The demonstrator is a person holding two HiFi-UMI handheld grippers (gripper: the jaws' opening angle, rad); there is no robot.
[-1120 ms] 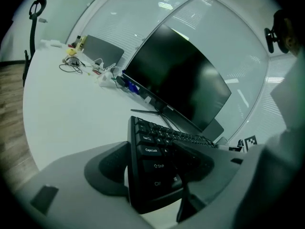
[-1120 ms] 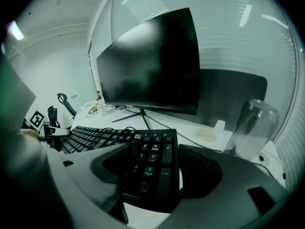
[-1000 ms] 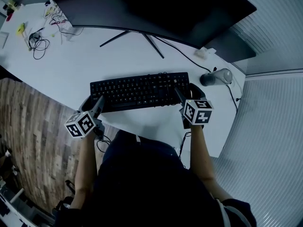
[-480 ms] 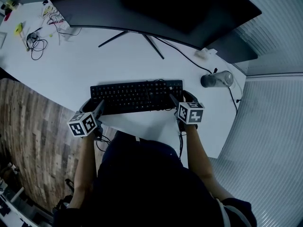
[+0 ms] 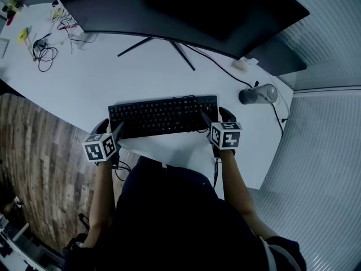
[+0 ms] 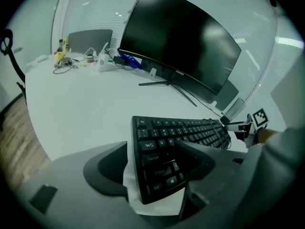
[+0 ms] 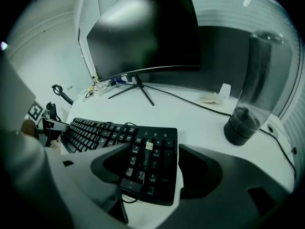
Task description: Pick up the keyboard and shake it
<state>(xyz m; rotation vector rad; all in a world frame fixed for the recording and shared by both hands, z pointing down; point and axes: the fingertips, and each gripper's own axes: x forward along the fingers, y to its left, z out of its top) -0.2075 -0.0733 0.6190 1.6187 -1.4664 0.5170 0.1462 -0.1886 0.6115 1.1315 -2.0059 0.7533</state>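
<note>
Both keyboard (image 5: pixel 163 114) ends between jaws — left gripper (image 6: pixel 153 147) just opening.

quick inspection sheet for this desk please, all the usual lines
surface: white desk, mostly bare in the middle
job's things: black keyboard lying flat near the front edge
clutter: bottle at the right; small odds and ends in the far left corner
grippers: left gripper has just been opening, with the keyboard's left end between its jaws; right gripper straddles the right end, with a gap at one jaw; neither looks clamped
cables: plug cable loose on the keys; dark cable running from the monitor; coil far left
surroundings: wood floor, blinds
</note>
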